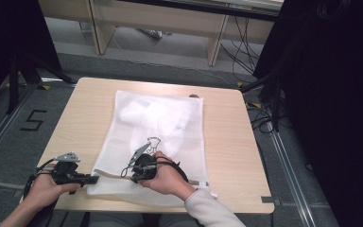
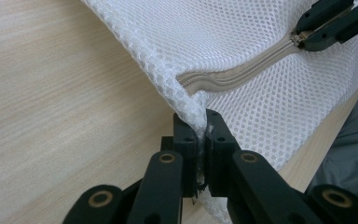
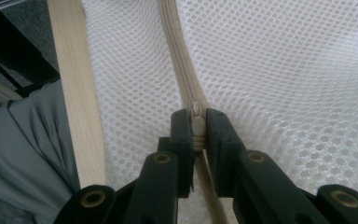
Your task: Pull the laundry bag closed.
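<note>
Gripping a white mesh laundry bag [image 1: 160, 142] from two places, both pairs of tongs are clamped down on it. The left tongs [image 2: 203, 140] pinch the bag's near left corner, with the netting squeezed tight between the two black jaws, as the left gripper view shows. The right tongs [image 3: 196, 126] are closed on the slider of the beige zipper [image 3: 182, 70], which runs along the bag's near edge; the zipper tape leads straight away from the jaws in the right gripper view. In the high view the left tongs [image 1: 92, 178] sit at the bag's corner, held by the person's left hand [image 1: 47, 189], and the right tongs [image 1: 134, 178] sit a little further along the same edge, held by the right hand [image 1: 168, 177] in a pale sleeve [image 1: 208, 208]. The bag lies flat in the middle of a light wooden desk [image 1: 227, 142], holding something white and soft inside. Beyond the desk lies grey floor [image 1: 179, 52] with trailing cables
</note>
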{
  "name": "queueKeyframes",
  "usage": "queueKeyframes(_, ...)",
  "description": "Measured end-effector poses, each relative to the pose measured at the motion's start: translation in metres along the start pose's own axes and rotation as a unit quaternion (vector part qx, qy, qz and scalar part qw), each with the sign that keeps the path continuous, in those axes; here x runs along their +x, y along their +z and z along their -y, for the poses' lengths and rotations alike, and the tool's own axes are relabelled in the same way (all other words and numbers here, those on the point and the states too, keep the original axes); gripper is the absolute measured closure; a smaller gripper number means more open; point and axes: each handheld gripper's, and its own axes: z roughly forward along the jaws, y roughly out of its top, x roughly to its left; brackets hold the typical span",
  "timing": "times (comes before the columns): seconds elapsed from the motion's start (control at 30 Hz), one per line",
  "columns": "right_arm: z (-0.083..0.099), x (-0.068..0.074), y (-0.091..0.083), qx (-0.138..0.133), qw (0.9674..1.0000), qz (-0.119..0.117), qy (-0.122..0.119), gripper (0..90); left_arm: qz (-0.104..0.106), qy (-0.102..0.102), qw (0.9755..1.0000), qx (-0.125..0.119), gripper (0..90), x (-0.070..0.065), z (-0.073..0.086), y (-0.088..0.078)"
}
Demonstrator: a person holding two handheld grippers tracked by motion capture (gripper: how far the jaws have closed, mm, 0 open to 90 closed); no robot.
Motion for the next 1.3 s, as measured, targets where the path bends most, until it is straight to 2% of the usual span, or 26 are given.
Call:
queueKeyframes(0.03, 0.000, 0.000, 0.000, -0.001, 1.0000, -0.002, 0.000, 82.6, -0.003, 0.004, 0.9999, 0.012, 84.8, 0.000, -0.001, -0.002)
queueKeyframes(0.17, 0.001, -0.001, -0.001, -0.001, 1.0000, 0.002, -0.005, 82.6, -0.001, 0.002, 1.0000, 0.003, 84.8, 0.000, 0.000, 0.000)
queueKeyframes(0.23, 0.002, -0.002, -0.001, -0.003, 1.0000, -0.001, -0.005, 82.6, 0.001, 0.004, 1.0000, 0.009, 84.8, 0.001, -0.001, -0.001)
queueKeyframes(0.47, 0.003, -0.003, -0.004, -0.003, 1.0000, 0.002, -0.005, 82.6, -0.003, 0.002, 1.0000, 0.001, 84.6, 0.001, 0.000, 0.000)
queueKeyframes(1.3, 0.009, -0.005, -0.011, -0.004, 1.0000, 0.005, 0.000, 82.5, -0.003, 0.003, 1.0000, 0.003, 84.6, 0.001, 0.000, 0.000)
